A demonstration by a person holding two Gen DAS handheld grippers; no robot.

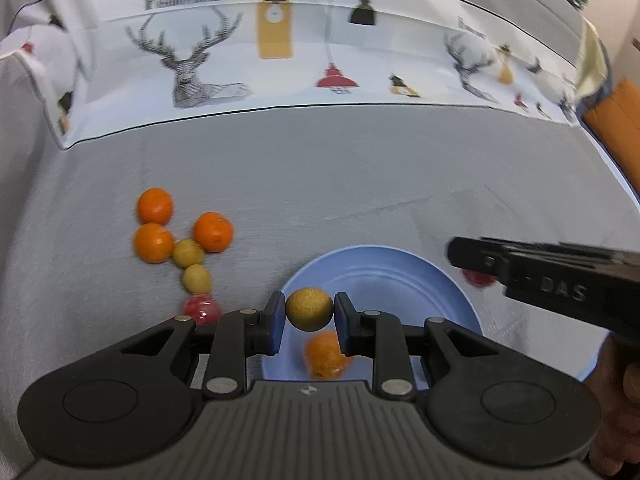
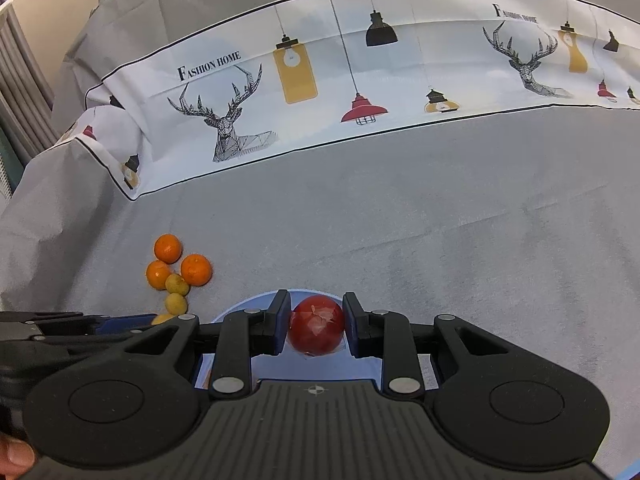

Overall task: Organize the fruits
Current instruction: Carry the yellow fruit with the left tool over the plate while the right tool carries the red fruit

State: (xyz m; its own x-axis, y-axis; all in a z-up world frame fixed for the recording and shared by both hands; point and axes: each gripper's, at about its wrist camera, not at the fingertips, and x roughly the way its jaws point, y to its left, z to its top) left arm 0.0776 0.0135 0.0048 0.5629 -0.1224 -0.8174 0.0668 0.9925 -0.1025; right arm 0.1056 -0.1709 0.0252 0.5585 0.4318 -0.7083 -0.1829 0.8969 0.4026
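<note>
Left wrist view: my left claw (image 1: 309,316) grips a yellow fruit (image 1: 309,309) over the blue plate (image 1: 384,276), one orange fruit (image 1: 326,354) already in. Right wrist view: my right claw (image 2: 316,330) holds a red fruit (image 2: 317,330) above the plate (near edge of the tabletop); the loose pile (image 2: 178,272) remains.

The left tool (image 1: 309,322) tilts steeply downward, its two blue-padded fingers (image 1: 275,322) pressed against the sides of a yellow ball (image 1: 309,309). The right tool (image 2: 316,330) also slants down, clamped on a red ball (image 2: 317,330). A fingertip (image 2: 14,458) shows at the right wrist view's lower left corner.
</note>
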